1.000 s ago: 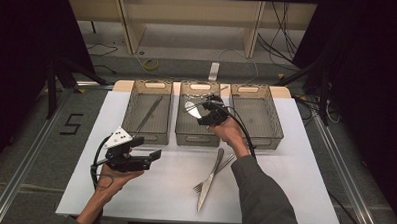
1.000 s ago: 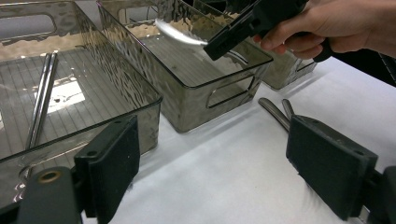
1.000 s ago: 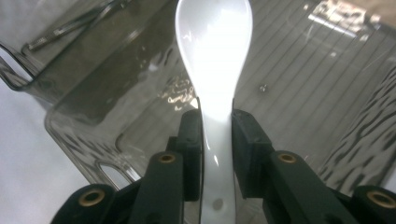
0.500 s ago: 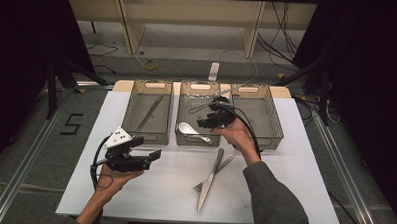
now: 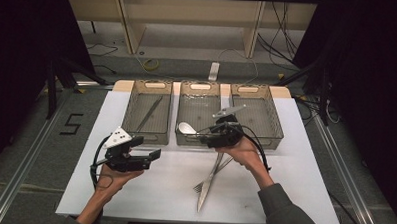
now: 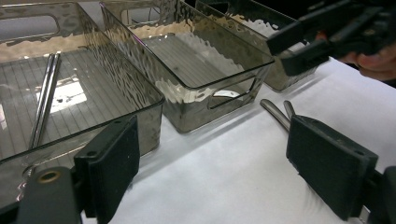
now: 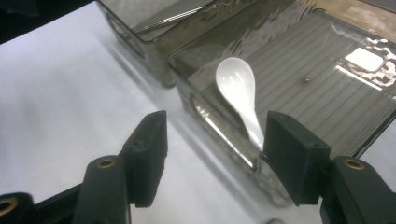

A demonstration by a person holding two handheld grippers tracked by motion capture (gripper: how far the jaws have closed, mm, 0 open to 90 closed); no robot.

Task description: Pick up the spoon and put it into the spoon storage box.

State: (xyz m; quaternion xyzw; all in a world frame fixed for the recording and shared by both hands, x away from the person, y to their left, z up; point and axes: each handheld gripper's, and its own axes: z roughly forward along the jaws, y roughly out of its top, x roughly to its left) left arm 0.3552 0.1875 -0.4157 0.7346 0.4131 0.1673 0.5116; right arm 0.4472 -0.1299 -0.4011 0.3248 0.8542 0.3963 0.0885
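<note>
A white spoon (image 7: pixel 239 91) lies in the near left corner of the middle smoky bin (image 5: pixel 199 103), bowl (image 5: pixel 186 127) to the left. My right gripper (image 5: pixel 205 138) hovers open at that bin's near wall, pointing left; in the right gripper view its jaws (image 7: pixel 215 140) stand wide apart with the spoon's handle just off the right one. My left gripper (image 5: pixel 154 157) is open above the white table, in front of the left bin (image 5: pixel 131 124). In the left gripper view its jaws (image 6: pixel 212 144) hold nothing.
The left bin holds thin metal rods (image 6: pixel 44 98). The right bin (image 5: pixel 263 125) looks bare. A fork and a knife (image 5: pixel 210 180) lie crossed on the white table (image 5: pixel 294 185) in front of the middle bin; their handles (image 6: pixel 275 113) lie close to my left gripper's right jaw.
The right gripper held the spoon over the middle bin, let it go there, and has drawn back toward the near wall. The left gripper has barely moved.
</note>
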